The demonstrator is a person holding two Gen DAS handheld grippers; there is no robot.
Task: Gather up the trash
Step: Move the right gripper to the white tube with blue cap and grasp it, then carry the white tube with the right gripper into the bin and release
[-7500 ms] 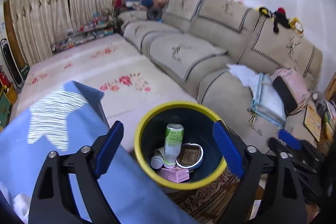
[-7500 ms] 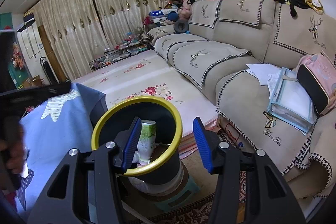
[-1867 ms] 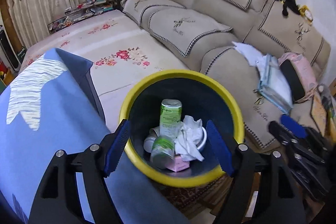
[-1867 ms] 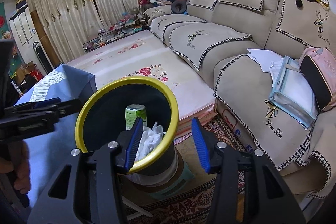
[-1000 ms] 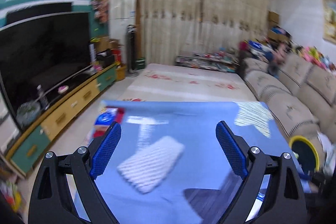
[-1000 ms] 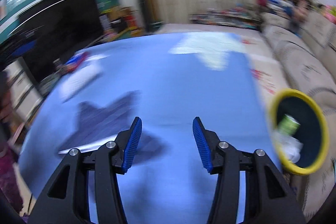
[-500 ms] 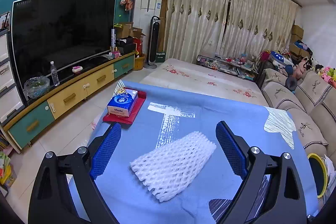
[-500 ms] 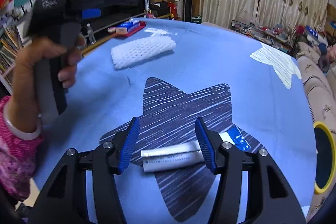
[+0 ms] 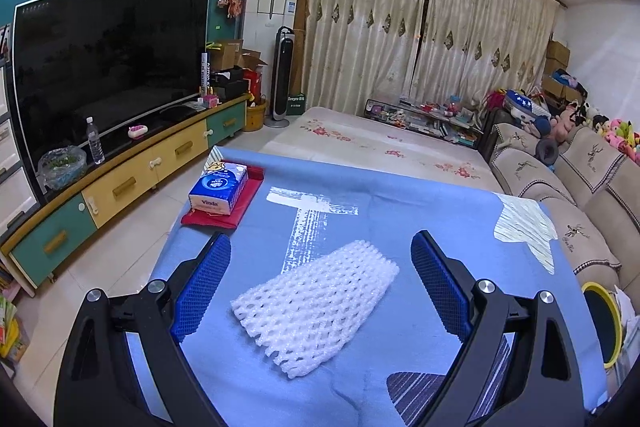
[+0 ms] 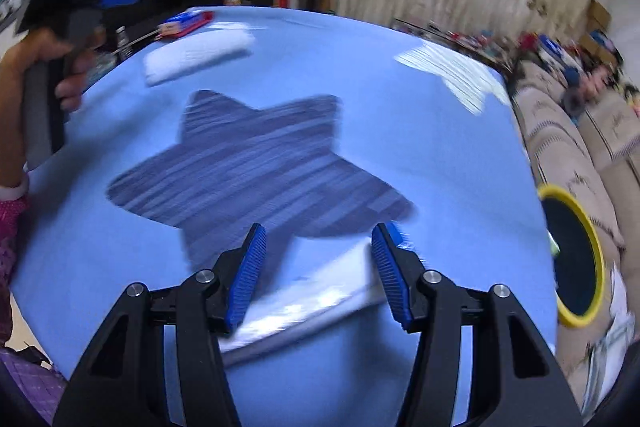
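The left gripper [image 9: 320, 279] hovers with fingers spread either side of a white foam mesh sleeve [image 9: 316, 311] lying on the blue-clothed desk [image 9: 420, 227]. The right gripper [image 10: 318, 275], fingers spread, straddles a blurred silvery tube [image 10: 304, 311] near the desk's edge. A yellow-rimmed bin [image 10: 576, 255] stands right.

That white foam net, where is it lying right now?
In the left wrist view the white foam net lies flat on the blue tablecloth, between the open left tool's fingers. The tissue pack sits beyond it to the left.
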